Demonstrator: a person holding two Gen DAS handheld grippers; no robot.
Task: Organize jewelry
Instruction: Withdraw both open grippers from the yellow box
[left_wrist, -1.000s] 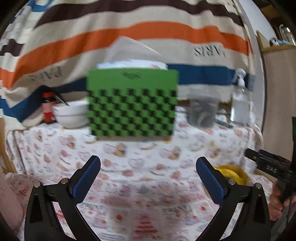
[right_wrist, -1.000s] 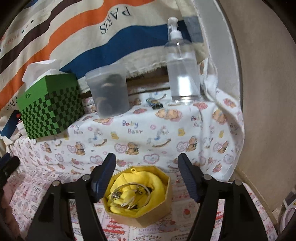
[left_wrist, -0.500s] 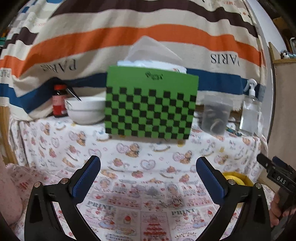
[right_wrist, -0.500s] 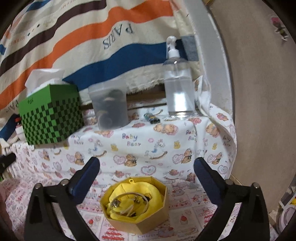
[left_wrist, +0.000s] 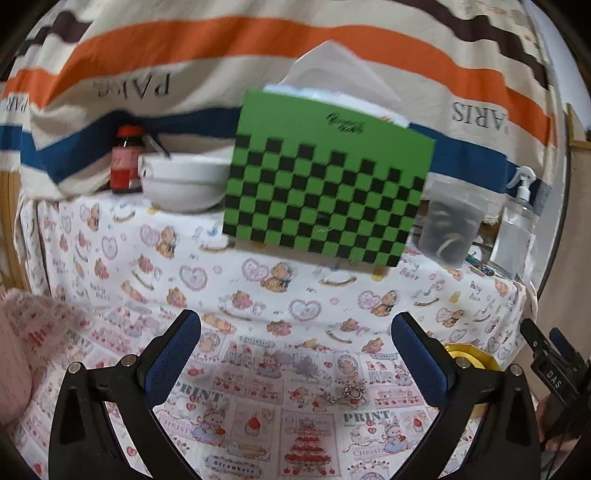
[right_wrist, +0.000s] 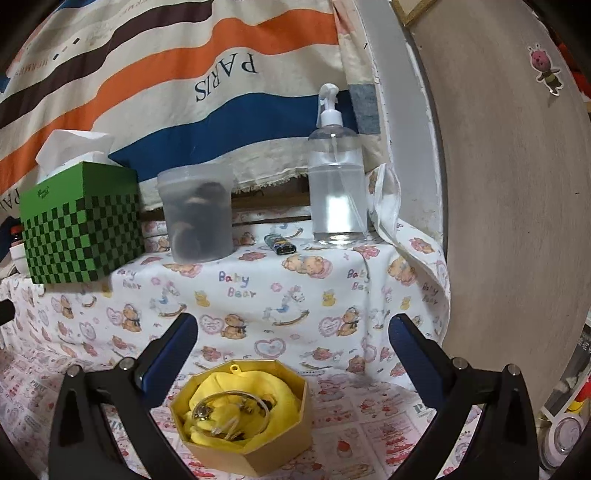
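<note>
An octagonal gold box (right_wrist: 243, 417) with yellow lining holds a silver bangle (right_wrist: 236, 406) and small jewelry pieces. It sits on the patterned cloth below and between the fingers of my right gripper (right_wrist: 293, 343), which is open and empty. The box's rim (left_wrist: 472, 356) shows in the left wrist view behind the right finger. A small silver chain piece (left_wrist: 347, 393) lies loose on the cloth, below and between the fingers of my left gripper (left_wrist: 295, 345), which is open and empty. The other gripper's black body (left_wrist: 554, 373) shows at the right edge.
On the raised cloth-covered ledge stand a green checkered tissue box (left_wrist: 325, 184), a white bowl (left_wrist: 183, 181), a red-capped bottle (left_wrist: 125, 162), a frosted plastic cup (right_wrist: 195, 214), a clear spray bottle (right_wrist: 336, 184) and a lighter (right_wrist: 280, 245). A striped cloth hangs behind. A wall (right_wrist: 517, 184) stands at the right.
The left view has swung down and left, bringing the chain piece on the cloth into sight. The right gripper has opened wide and pulled back from the gold box.
</note>
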